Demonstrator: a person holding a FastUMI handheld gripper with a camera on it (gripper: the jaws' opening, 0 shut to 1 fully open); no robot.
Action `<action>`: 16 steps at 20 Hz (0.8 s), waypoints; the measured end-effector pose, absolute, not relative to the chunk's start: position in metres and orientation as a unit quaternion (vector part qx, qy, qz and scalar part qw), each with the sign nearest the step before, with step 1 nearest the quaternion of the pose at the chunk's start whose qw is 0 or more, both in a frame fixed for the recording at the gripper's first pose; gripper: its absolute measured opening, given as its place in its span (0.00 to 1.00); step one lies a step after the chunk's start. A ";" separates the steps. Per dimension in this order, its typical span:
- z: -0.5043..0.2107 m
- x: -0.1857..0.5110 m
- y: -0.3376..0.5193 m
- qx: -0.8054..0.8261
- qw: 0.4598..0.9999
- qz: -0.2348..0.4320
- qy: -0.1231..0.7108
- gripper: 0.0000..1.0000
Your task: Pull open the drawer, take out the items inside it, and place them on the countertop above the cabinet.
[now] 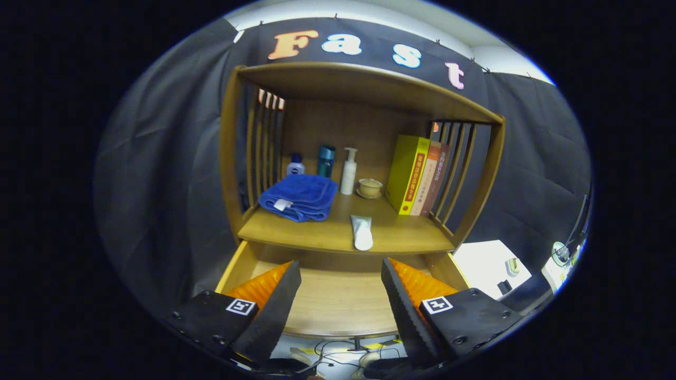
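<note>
The wooden drawer [338, 295] is pulled open under the cabinet's countertop [401, 232]; its bare wooden bottom shows between my fingers. My gripper [340, 274] hangs over the drawer, open, with nothing between its black pads [274, 309]. A white tube [362, 233] lies on the countertop near its front edge, just beyond the fingers. A folded blue towel [300, 197] rests on the countertop to the left of the tube.
At the back of the countertop stand a small blue-capped bottle [295, 165], a teal bottle [326, 160], a white pump bottle [348, 171], a small cup [369, 187] and upright books [414, 174]. Slatted wooden sides and a top shelf [364, 84] enclose the space. A white table [488, 266] sits to the right.
</note>
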State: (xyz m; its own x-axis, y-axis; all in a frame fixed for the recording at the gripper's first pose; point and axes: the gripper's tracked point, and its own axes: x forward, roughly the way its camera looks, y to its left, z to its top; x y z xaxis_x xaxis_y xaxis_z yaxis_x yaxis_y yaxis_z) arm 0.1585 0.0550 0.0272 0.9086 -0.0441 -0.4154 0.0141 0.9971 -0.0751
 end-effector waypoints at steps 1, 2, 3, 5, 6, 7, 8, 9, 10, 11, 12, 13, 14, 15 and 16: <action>0.030 0.150 0.063 -0.031 0.980 -0.005 0.197 0.99; 0.031 0.142 0.069 -0.028 0.983 0.004 0.182 0.99; 0.033 0.133 0.073 -0.025 0.985 0.010 0.169 0.99; 0.034 0.113 0.078 -0.020 0.989 0.021 0.144 0.99; 0.034 0.105 0.079 -0.021 0.991 0.026 0.131 0.99; 0.032 0.097 0.080 -0.022 0.992 0.029 0.118 0.99; 0.029 0.091 0.081 -0.023 0.994 0.030 0.105 0.99; 0.026 0.084 0.079 -0.021 0.995 0.030 0.093 0.98; 0.022 0.078 0.076 -0.017 0.996 0.028 0.085 0.98; 0.017 0.071 0.073 -0.013 0.996 0.028 0.079 0.98; 0.011 0.066 0.070 -0.009 0.997 0.028 0.075 0.98; 0.005 0.061 0.066 -0.008 0.997 0.026 0.072 0.98; -0.001 0.057 0.063 -0.004 0.997 0.026 0.071 0.98; -0.006 0.053 0.061 0.003 0.997 0.027 0.068 0.98; -0.011 0.050 0.057 0.008 0.998 0.025 0.066 0.98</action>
State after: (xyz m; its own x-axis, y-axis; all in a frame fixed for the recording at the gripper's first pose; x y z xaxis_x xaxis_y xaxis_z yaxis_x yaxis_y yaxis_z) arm 0.0502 0.0575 -0.0114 0.9902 0.0505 -0.1303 -0.0484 0.9986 0.0197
